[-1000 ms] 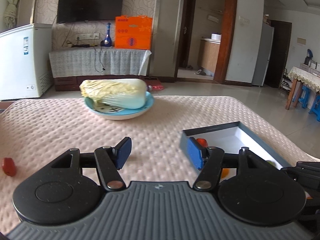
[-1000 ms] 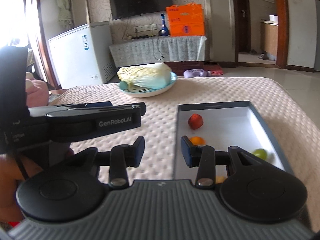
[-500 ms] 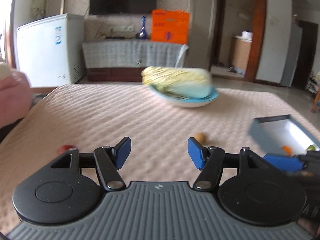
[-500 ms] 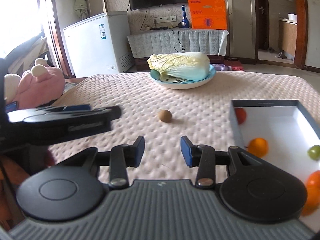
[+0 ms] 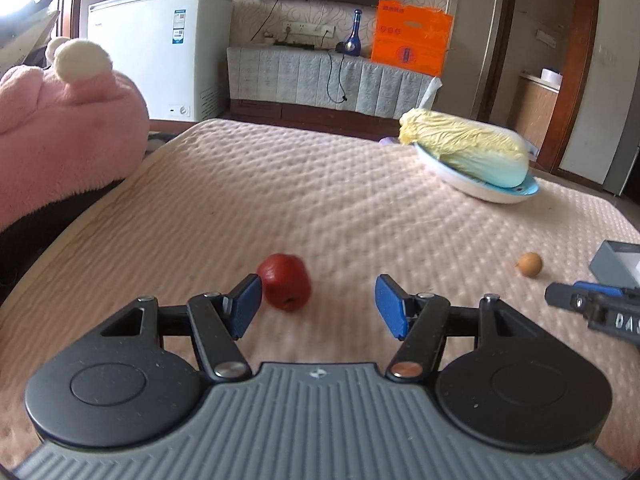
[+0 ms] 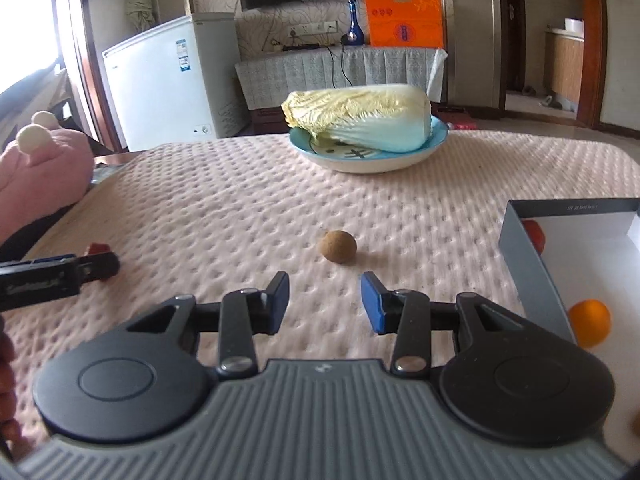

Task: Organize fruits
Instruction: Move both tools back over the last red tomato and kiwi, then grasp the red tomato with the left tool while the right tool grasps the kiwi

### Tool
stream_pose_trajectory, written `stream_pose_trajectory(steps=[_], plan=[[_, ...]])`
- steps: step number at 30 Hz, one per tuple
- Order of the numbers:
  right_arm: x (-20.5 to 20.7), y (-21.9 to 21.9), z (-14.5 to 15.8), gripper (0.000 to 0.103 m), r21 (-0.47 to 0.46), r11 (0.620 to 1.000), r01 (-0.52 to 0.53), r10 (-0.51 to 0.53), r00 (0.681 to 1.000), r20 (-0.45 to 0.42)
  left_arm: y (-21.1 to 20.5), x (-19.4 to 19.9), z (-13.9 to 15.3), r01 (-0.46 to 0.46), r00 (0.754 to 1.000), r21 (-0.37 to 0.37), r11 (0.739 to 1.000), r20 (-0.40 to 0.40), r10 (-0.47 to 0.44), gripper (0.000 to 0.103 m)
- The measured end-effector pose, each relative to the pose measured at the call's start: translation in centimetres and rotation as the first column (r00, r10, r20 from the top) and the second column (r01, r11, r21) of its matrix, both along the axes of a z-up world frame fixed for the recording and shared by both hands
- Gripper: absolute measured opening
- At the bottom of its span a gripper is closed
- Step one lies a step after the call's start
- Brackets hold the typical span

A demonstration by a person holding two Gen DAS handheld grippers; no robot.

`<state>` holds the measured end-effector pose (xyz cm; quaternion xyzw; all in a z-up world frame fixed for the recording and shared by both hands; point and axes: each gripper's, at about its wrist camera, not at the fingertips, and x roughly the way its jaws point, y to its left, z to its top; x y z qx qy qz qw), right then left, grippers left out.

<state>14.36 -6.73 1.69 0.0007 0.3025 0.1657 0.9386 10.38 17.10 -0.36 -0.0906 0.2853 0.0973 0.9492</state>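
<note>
Red fruit just ahead of spread left gripper, beside its left finger, brown fruit ahead of spread right gripper

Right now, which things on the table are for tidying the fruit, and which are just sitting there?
For the job:
- red fruit, near the left gripper
- small brown fruit, ahead of the right gripper
- grey box with an orange fruit inside

Just sitting there:
- cabbage on the blue plate
- pink plush toy
</note>
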Motion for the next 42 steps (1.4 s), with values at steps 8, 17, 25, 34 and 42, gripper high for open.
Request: stream_pose_trajectory(steps=[8, 17, 25, 34, 42], plan=[[2.4, 0.9, -1.1, 0.042, -0.013, 1.0, 0.007, -0.007, 1.0, -0.018, 1.6, 0.6, -1.2, -0.03, 1.0, -0.068, 0.997, -0.009, 0.029, 0.068], [4.0, 1.0, -1.4, 0.042, -0.03, 1.0, -0.01, 0.01, 1.0, -0.006, 1.9, 1.3, -1.4, -0.002, 1.0, -0.105, 0.994, -0.001, 0.002, 0.056], [4.8, 1.2, -1.6, 0.04, -0.037, 0.999, -0.023, 0.023, 1.0, -0.012, 2.2, 1.4, -1.5, -0.008, 1.0, -0.115, 0.993, -0.002, 0.008, 0.05], [4.2, 1.4, -1.3, 0.029, -0.066, 0.998, -0.015, 0.015, 1.0, -0.006, 2.8, 1.2, -1.5, -0.031, 0.999, -0.14, 0.99, 0.003, 0.032, 0.035], [2.2, 1.9, -0.2, 0.029, -0.041, 0.996, -0.084, 0.083, 0.996, -0.026, 2.5, 0.8, -0.7, -0.035, 0.999, -0.12, 0.992, -0.004, 0.035, 0.035]])
